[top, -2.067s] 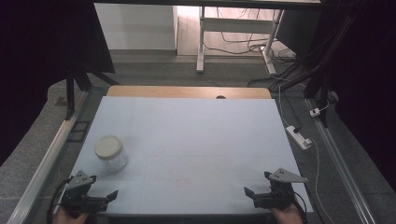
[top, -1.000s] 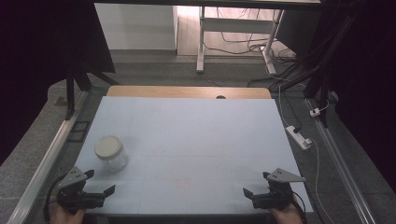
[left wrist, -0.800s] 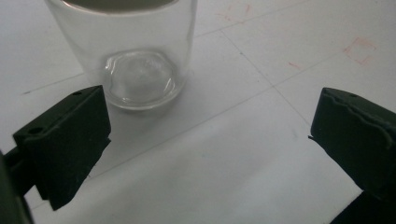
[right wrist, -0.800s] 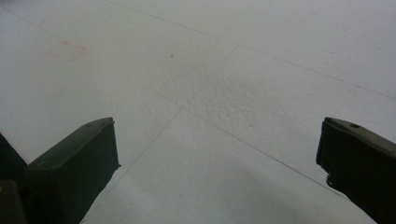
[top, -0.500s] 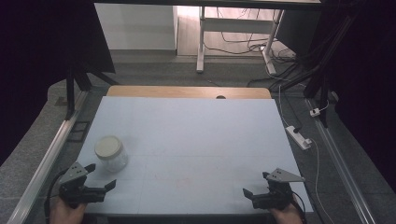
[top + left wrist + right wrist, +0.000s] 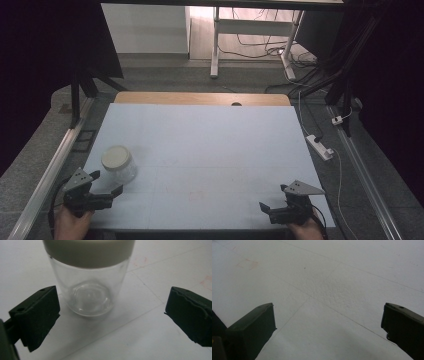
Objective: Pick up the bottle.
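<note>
Pale blue-white sheet covering the table (image 6: 200,150) takes up most of the high view, with a strip of bare wood at its far edge. On its near left stands a clear round glass jar with a cream lid (image 6: 119,164), upright and, as the left gripper view shows through its wall, with nothing inside (image 6: 91,293). The left gripper (image 6: 107,192) sits just near of the jar, its jaws spread wide to either side of the jar's base without touching it (image 6: 110,315). The right gripper (image 6: 267,207) rests at the near right, well apart from the jar, its jaws likewise spread over bare sheet (image 6: 328,322).
</note>
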Demonstrator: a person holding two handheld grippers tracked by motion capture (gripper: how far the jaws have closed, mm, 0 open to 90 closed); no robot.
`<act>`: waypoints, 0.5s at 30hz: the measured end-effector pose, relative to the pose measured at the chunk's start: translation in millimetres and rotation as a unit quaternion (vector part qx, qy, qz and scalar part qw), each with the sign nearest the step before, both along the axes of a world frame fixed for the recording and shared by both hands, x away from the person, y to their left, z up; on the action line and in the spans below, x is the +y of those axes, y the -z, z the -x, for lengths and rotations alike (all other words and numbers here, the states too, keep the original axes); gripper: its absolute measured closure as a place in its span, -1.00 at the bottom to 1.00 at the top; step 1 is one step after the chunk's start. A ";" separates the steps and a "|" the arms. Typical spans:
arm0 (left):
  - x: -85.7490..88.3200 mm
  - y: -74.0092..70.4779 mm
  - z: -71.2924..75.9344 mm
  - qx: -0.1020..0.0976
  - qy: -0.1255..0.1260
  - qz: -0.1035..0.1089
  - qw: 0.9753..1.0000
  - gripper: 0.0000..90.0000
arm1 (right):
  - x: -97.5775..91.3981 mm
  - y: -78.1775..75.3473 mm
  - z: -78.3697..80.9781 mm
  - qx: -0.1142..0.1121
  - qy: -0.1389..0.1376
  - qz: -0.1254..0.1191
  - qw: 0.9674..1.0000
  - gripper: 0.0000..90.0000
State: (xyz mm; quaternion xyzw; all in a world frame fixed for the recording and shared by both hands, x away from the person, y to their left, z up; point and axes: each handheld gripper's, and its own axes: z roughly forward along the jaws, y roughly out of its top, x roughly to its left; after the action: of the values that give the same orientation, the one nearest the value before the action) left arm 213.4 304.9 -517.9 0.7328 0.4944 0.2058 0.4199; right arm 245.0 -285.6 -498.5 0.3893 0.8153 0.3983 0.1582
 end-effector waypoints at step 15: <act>0.7 2.1 -29.2 -0.001 -0.003 -0.006 1.000 -1.00 | 1.0 0.4 -0.4 0.001 -0.002 0.004 1.000 -1.00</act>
State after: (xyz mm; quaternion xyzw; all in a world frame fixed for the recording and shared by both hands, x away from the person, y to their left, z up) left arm 242.6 305.6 -520.0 0.7338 0.4948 0.2104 0.4153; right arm 245.4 -284.7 -498.9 0.3876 0.8178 0.3951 0.1578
